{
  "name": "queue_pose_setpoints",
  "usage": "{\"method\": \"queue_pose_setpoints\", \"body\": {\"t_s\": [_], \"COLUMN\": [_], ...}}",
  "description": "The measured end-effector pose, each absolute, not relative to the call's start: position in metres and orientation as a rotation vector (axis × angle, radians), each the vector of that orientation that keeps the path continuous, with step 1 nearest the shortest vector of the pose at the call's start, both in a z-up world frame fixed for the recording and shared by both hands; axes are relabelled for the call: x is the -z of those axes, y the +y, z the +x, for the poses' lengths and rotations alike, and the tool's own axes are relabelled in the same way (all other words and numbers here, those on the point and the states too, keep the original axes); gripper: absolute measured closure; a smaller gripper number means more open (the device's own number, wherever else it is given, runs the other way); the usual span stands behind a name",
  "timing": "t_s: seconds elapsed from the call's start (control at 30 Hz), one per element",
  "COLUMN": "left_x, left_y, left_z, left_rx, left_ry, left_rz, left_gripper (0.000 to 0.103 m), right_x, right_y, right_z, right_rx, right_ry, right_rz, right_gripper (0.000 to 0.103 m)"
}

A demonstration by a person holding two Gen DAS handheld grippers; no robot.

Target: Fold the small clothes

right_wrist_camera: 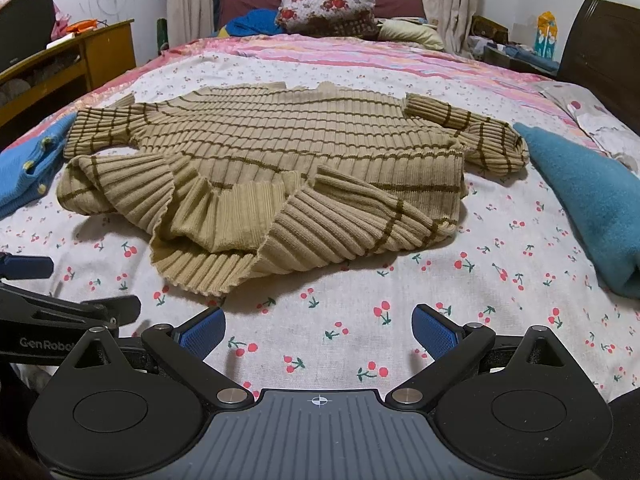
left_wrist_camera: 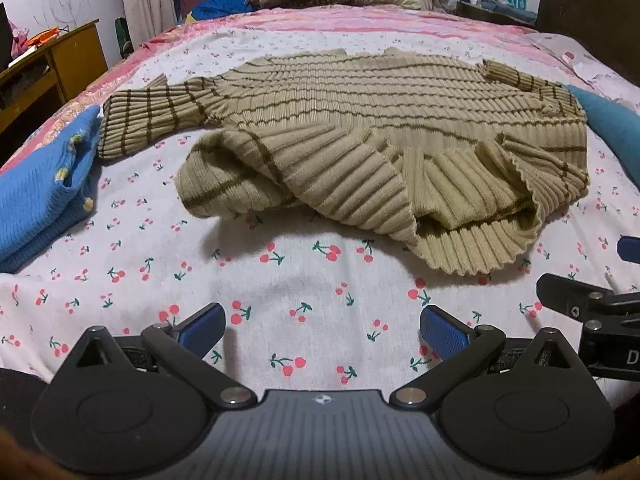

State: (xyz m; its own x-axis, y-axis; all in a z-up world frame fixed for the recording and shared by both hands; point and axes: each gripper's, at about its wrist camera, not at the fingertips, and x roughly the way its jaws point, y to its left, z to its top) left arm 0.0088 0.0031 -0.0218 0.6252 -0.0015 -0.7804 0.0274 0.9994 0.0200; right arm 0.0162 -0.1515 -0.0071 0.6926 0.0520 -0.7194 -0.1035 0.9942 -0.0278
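Here both the left gripper [left_wrist_camera: 323,330] and right gripper [right_wrist_camera: 319,330] hover with jaws spread, empty, near the rumpled striped sweater [left_wrist_camera: 360,128] on the bedsheet [left_wrist_camera: 280,288].

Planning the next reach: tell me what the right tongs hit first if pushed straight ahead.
Probably the rumpled near hem of the beige striped sweater. The right tongs stand open over bare cherry-print sheet, nothing lying between them and that hem; depth is unclear.

A beige ribbed sweater [left_wrist_camera: 360,120] with brown stripes lies spread out, its near hem rumpled.
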Motion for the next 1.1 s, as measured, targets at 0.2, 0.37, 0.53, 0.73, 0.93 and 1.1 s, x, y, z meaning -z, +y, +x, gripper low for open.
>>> {"method": "queue_pose_setpoints", "body": {"t_s": [0.2,0.37,0.53,0.73,0.93,1.1], "left_x": [0.025,0.028,0.029,0.032,0.035,0.037], "left_y": [0.003,0.001,0.003,0.005,0.006,0.008], "left_z": [0.010,0.011,0.012,0.014,0.015,0.016], "left_rx": [0.014,0.012,0.008,0.006,0.006,0.014], "left_ry": [0.911,0.918,0.922,0.936,0.940,0.949], "left_rz": [0.039,0.050,0.044,0.028,0.021,0.015], "left_gripper": [0.000,0.000,0.000,0.000,0.000,0.000], "right_x": [0.007,0.007,0.008,0.008,0.010,0.009], "right_y": [-0.151,-0.151,-0.152,-0.151,-0.152,-0.152], "right_z": [0.016,0.016,0.016,0.016,0.015,0.015], "right_rx": [-0.086,-0.086,-0.087,-0.086,-0.089,-0.090], "right_ry": [0.803,0.803,0.806,0.806,0.805,0.806], "right_rz": [-0.069,-0.068,-0.069,-0.069,-0.071,-0.071], "right_gripper": [0.003,0.003,0.003,0.003,0.003,0.003]}}
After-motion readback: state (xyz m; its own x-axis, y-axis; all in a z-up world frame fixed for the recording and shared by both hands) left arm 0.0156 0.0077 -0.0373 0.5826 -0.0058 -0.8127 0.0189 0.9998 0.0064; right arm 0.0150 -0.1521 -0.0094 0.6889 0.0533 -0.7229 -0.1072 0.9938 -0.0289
